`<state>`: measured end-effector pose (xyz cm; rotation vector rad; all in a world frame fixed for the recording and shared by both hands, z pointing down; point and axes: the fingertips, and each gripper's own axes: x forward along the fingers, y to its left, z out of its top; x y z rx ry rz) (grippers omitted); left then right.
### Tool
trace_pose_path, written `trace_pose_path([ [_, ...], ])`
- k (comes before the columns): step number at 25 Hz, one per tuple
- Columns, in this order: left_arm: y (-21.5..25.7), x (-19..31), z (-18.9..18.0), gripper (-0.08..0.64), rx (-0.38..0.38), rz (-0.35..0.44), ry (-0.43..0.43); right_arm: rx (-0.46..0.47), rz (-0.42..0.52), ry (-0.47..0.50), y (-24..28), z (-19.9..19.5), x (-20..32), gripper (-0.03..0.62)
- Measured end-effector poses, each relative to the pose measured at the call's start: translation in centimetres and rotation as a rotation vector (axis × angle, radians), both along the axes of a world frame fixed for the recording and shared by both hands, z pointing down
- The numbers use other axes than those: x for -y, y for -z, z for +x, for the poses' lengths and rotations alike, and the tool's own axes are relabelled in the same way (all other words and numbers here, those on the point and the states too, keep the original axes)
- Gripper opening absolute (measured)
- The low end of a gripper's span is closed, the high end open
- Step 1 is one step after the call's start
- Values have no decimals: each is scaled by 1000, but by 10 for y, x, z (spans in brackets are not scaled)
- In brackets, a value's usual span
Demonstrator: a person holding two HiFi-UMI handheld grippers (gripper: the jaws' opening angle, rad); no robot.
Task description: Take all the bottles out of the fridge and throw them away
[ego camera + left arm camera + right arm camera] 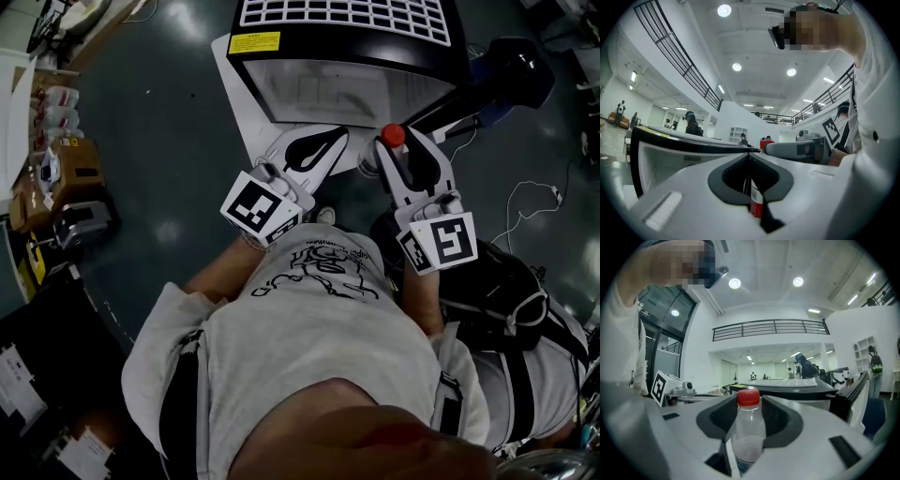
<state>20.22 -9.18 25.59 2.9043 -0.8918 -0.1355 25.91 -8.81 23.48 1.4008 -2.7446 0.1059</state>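
One clear plastic bottle with a red cap [749,432] stands upright between the jaws of the right gripper [749,400]; the jaws are closed against its body from both sides, and the cap rises just above their tips; in the head view the bottle is held off the floor, just in front of the open front of a black mini fridge with a white inside [347,94]. A narrow red-and-white labelled piece [757,201] sits low in the slit of the left gripper [749,155]; those jaws are drawn almost together and appear to pinch it; whether it is a bottle I cannot tell. Both grippers point level toward the fridge, side by side and near each other; the fridge stands on a white sheet [225,56] laid on a dark, glossy floor [169,141]; behind the grippers is the person's grey printed T-shirt [309,337].
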Motion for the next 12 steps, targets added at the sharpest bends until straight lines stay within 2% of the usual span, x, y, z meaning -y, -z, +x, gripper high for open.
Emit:
trace_pose_path([
  [12,2,-17,2,9,-18,0,66,0,4,67,-4,1,-12,141],
])
